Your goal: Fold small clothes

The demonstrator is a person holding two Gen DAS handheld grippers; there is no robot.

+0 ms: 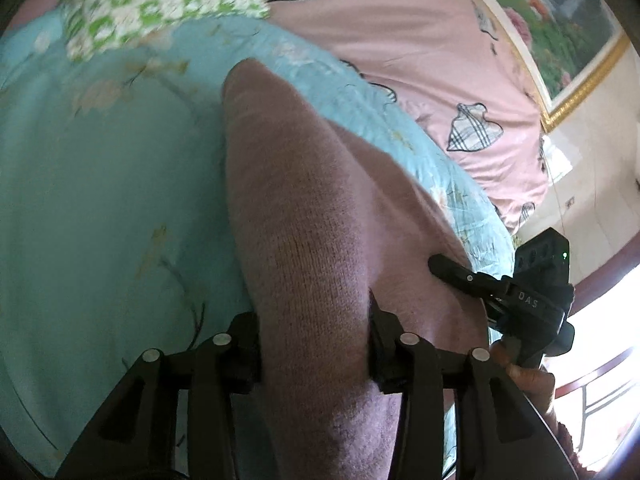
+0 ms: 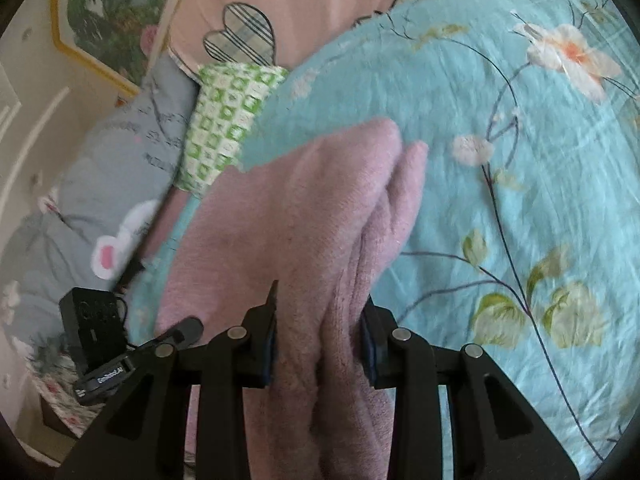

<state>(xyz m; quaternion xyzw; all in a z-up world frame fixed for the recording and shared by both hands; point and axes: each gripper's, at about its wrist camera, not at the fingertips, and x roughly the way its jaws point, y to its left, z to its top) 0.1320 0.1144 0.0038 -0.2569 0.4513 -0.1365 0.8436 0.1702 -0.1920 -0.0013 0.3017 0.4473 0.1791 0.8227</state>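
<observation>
Daylight blows out to white glare at 4 o'clock in the left view. Both fisheye pictures bend strongly toward dark rims; bedding near the edges smears with motion blur.

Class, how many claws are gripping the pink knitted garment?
2. The left claw clamps one bunched fold of the pink knitted garment; the right claw clamps another fold beside it.

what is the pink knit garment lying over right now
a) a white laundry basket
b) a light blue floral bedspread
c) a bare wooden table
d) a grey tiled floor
b: in both wrist views the pink knit garment, clamped by the left gripper and the right gripper, hangs over a light blue floral bedspread.
</observation>
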